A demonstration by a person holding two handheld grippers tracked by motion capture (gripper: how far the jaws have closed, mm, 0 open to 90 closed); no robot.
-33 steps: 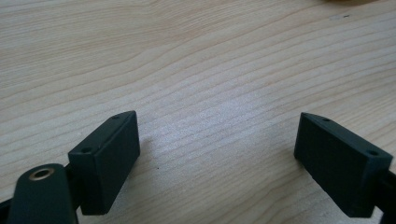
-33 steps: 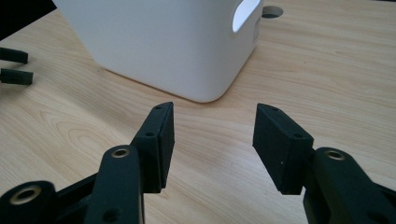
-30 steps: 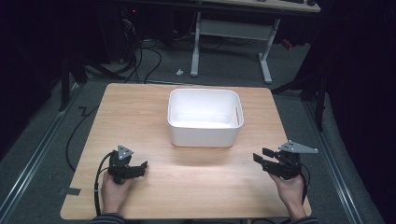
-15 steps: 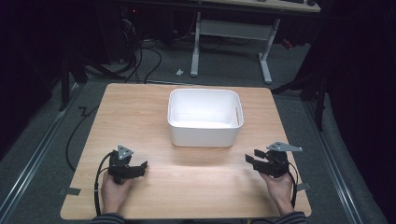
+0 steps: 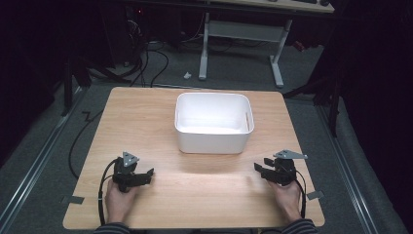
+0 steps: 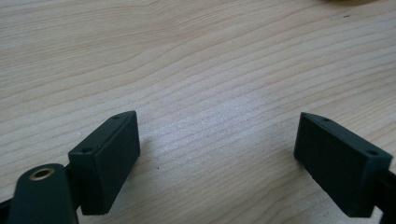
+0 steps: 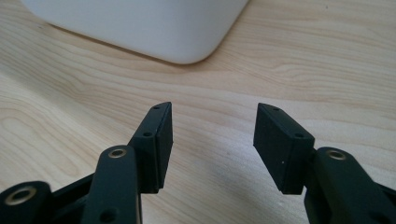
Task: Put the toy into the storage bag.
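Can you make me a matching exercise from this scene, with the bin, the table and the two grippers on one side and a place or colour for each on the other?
Things:
1. bin
2. table
3. left gripper
4. right gripper

Descriptions:
A. light wood grain
B. white, standing at the middle of the far half of the table
C. near edge of the table, at the right, jaws open
D. near edge of the table, at the left, jaws open

Pairs: 1-B, 2-A, 3-D, 4-C
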